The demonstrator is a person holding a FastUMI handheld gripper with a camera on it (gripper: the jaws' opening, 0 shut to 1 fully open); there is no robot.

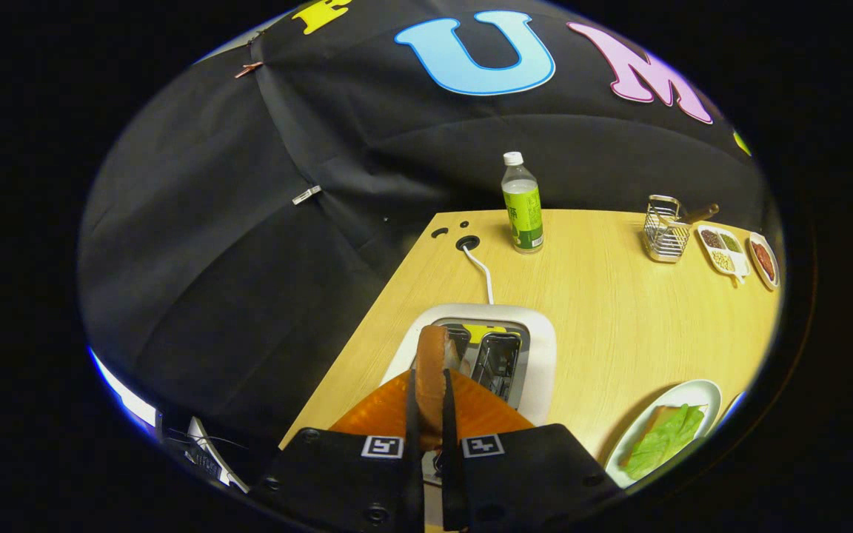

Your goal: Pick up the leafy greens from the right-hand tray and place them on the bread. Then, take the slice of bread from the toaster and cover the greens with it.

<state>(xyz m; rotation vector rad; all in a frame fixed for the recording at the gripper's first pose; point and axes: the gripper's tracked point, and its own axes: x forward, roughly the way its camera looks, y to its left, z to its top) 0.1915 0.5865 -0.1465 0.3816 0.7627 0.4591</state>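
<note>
The first half of the task looks done: on the plate (700,392) off to the right of the claw (427,414), the leafy greens (662,438) already lie on a slice of bread (660,414), whose corner peeks out from under the leaf. What is left is the covering slice, and that step appears under way. The claw is closed down narrow on the second slice of bread (432,363), which stands on edge between the two fingers, both pressing its flat sides. The slice sits just over the near slot of the toaster (537,348); whether its lower edge is quite clear of the slot I cannot tell, since the fingers hide that part. The toaster stands on the counter (604,296) right ahead of the fingers, its cord running back toward a hole in the counter near a bottle (522,203). Beyond, well apart, are a wire holder (665,229) and small dishes (723,250) of food. By my reckoning the remaining work is to carry the slice across to the plate, turn it flat and lay it over the greens
</note>
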